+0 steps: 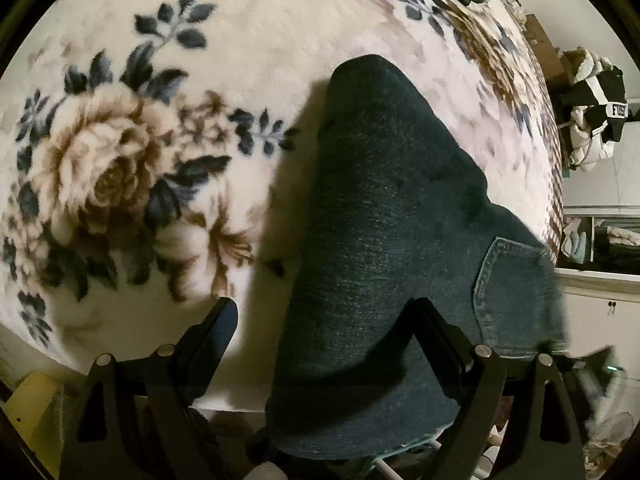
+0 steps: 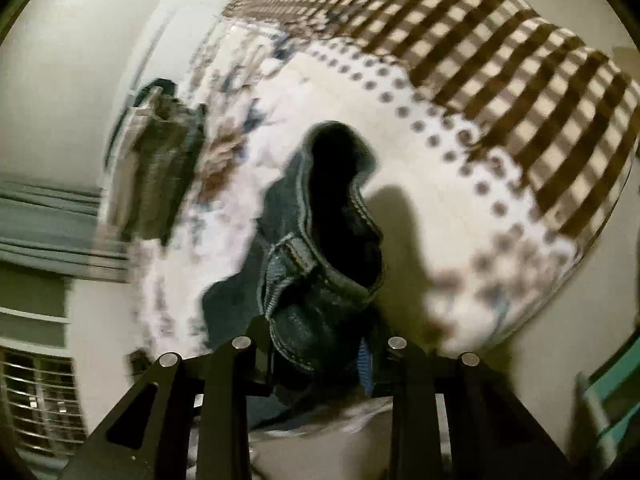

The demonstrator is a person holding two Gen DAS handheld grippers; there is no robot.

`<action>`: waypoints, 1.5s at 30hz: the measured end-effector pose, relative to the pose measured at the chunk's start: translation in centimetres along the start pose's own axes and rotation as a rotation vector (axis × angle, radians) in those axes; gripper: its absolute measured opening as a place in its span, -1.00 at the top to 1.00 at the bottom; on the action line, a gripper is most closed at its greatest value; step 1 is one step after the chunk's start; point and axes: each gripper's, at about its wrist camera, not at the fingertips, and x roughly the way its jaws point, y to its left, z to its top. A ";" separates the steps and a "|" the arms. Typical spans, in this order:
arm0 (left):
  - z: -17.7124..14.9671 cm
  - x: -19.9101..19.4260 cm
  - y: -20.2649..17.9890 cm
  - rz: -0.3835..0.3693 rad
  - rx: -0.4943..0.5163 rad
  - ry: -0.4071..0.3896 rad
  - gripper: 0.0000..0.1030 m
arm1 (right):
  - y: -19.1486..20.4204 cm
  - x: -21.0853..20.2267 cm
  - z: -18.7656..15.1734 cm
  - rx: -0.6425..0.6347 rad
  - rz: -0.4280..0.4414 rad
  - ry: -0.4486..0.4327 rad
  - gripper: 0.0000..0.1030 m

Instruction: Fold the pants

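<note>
I was holding up the jeans to fold them.

My right claw (image 2: 320, 344) pinched the jeans (image 2: 320, 240) at the waist, mid-frame; my left claw (image 1: 324, 320) was apart around a leg (image 1: 380, 240) over the flowery blanket (image 1: 120, 160). Next I think I'd lay them flat. I saw no boxes.
</note>
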 end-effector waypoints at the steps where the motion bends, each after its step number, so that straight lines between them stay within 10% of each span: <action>1: 0.0 0.1 -0.1 -0.002 0.001 0.003 -0.73 | -1.4 1.3 0.4 0.052 0.002 0.043 0.31; 5: -0.1 0.2 0.0 -0.021 0.002 0.001 -0.73 | -5.5 1.3 -0.4 0.232 0.136 0.088 -0.25; 12: 0.3 2.0 0.2 -0.133 -0.031 -0.010 -0.79 | -5.8 5.1 -1.1 0.273 0.244 0.168 -0.49; 16: 0.6 2.5 -0.2 -0.161 -0.011 -0.035 -0.95 | -4.9 6.6 -0.6 0.231 0.304 0.176 -0.97; 28: 0.5 2.2 -0.6 -0.142 -0.026 -0.099 -0.90 | -2.8 8.7 -0.2 0.233 0.333 0.116 -0.90; 31: 0.5 1.6 -1.0 -0.133 -0.002 -0.115 -0.15 | -2.1 8.8 0.0 0.222 0.276 0.107 -0.01; 35: 0.3 0.2 -0.8 -0.152 -0.011 -0.129 0.48 | -0.3 8.1 0.1 0.165 0.244 0.107 0.16; 45: 0.4 -8.1 -4.2 -0.120 0.022 -0.166 0.57 | 5.2 3.5 0.6 0.111 0.261 0.135 0.22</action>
